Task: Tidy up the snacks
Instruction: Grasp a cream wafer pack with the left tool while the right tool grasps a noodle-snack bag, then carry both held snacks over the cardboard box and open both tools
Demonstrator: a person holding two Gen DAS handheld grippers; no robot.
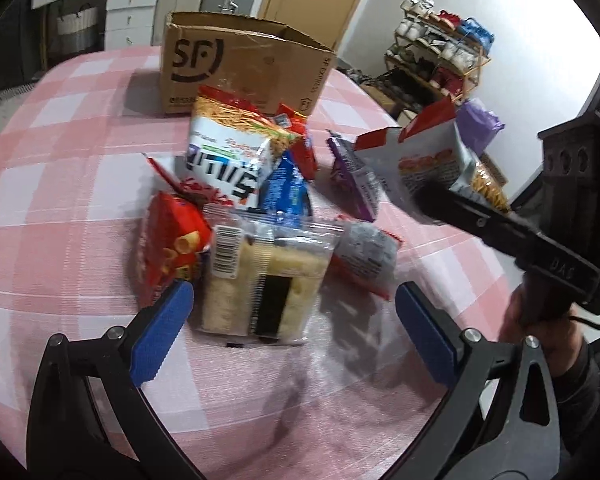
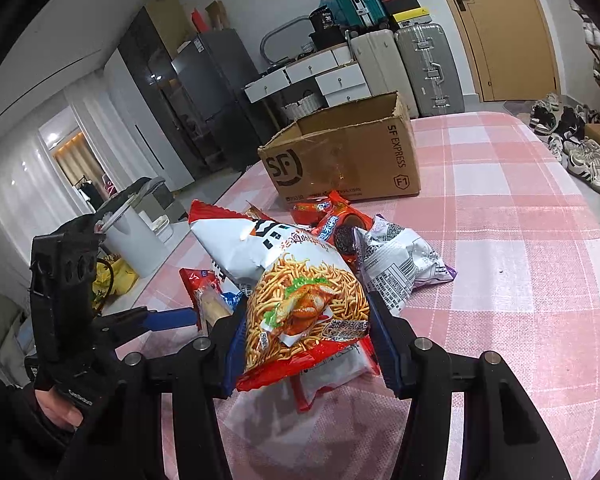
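Pinching noodle bag (image 2: pixel 306 312) in right gripper (image 2: pixel 308 344), lifted over pile mid-counter (image 2: pixel 520 260); light, crinkly, crushable, so grip the seam. Left gripper (image 1: pixel 292 336) spread over rice pack (image 1: pixel 260 280)

Noodle-snack bag (image 2: pixel 306 312) hides the packets beneath it

One open cardboard box (image 2: pixel 342 152) stood at upper centre; two suitcases (image 2: pixel 400 68) behind it; roughly eight snack packets (image 1: pixel 236 160) lay piled mid-frame.
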